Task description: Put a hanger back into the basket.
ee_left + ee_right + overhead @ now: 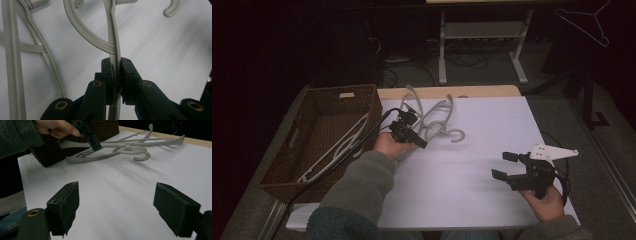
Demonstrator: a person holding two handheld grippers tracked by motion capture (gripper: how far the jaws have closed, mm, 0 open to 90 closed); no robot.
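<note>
Hangers lie tangled at the upper middle of the high view on the counter, just right of the basket; the left hand-held gripper is on them, the right hand-held gripper well apart at lower right over bare counter.

Left gripper view: jaws clamped on one hanger arm, which runs straight up the frame.

Right gripper view: jaws gape wide, holding nothing; hangers at upper middle.

Grey plastic hanger, clamped, beside basket
</note>
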